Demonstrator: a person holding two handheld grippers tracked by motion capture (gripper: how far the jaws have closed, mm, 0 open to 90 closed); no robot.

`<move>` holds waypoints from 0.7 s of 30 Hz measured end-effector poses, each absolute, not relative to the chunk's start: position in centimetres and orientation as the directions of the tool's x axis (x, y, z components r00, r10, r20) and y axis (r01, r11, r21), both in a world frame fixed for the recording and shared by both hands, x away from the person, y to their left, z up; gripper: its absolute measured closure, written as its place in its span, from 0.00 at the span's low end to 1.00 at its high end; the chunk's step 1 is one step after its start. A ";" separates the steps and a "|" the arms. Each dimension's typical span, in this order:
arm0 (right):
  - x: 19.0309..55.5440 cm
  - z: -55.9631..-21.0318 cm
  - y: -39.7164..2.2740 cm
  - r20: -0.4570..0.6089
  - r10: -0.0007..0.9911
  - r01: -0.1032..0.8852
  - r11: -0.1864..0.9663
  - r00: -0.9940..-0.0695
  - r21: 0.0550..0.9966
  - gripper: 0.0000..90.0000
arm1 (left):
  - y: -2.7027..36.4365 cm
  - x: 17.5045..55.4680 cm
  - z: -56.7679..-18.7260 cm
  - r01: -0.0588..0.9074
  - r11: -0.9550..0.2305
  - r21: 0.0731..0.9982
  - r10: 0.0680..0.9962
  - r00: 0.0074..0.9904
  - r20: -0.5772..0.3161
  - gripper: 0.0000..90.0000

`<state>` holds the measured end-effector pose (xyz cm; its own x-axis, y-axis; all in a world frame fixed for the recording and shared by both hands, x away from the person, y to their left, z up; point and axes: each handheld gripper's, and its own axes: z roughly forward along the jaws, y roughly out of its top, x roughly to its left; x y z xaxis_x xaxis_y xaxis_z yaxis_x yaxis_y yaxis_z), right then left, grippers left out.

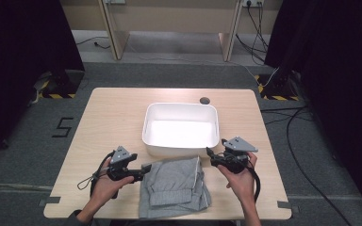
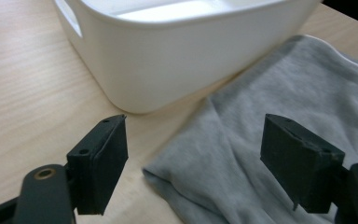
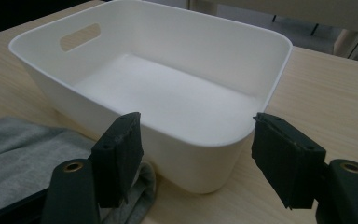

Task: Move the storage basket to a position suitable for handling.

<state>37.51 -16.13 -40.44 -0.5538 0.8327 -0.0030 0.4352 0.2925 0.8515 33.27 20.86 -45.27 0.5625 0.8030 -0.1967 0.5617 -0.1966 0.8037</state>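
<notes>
- the folded grey cotton garment (image 1: 174, 187), soft jersey with a ribbed cuff or hem showing, lies flat on the near part of the table, between the two grippers. its far edge reaches the near wall of the tub, or lies just short of it.
- the left gripper (image 1: 144, 169) sits at the garment's left edge, jaws pointing toward the cloth. in the left gripper view its black pads (image 2: 103, 163) stand wide apart, with nothing pinched; the grey fabric's corner lies on the table beyond the gap, not pressed.
- the right gripper (image 1: 210, 155) hangs at the garment's far right corner, next to the tub's near right corner. the right gripper view shows its jaws spread wide too and empty, facing the tub, with a roll of grey fabric (image 3: 37, 154) below and to the left of them.
- the white rectangular plastic tub (image 1: 181, 143), with rounded corners and a cut-out handle in its end wall, stands in the middle of the table just beyond the garment. its inside is bare.
- the pale wooden table (image 1: 108, 117) carries only these things, with a small dark round hole (image 1: 204, 100) near its far edge.
- judged from this: the garment looks folded into a compact bundle, so the folding seems done. what is left, most likely, is gripping the bundle at both sides, lifting it over the near wall, and laying it in the tub.
</notes>
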 end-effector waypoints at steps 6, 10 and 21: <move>35.8 -41.2 -15.5 -0.007 0.800 0.441 0.337 -0.599 0.832 0.38 | 20.6 30.6 -45.8 0.573 -0.211 0.792 0.779 0.588 -0.218 0.23; 35.2 -42.1 -15.4 0.009 0.790 0.464 0.351 -0.612 0.813 0.38 | 20.5 28.8 -46.4 0.584 -0.212 0.783 0.778 0.586 -0.226 0.21; 34.5 -43.7 -14.9 0.056 0.745 0.503 0.392 -0.665 0.770 0.35 | 20.5 25.2 -48.0 0.629 -0.198 0.752 0.786 0.560 -0.262 0.17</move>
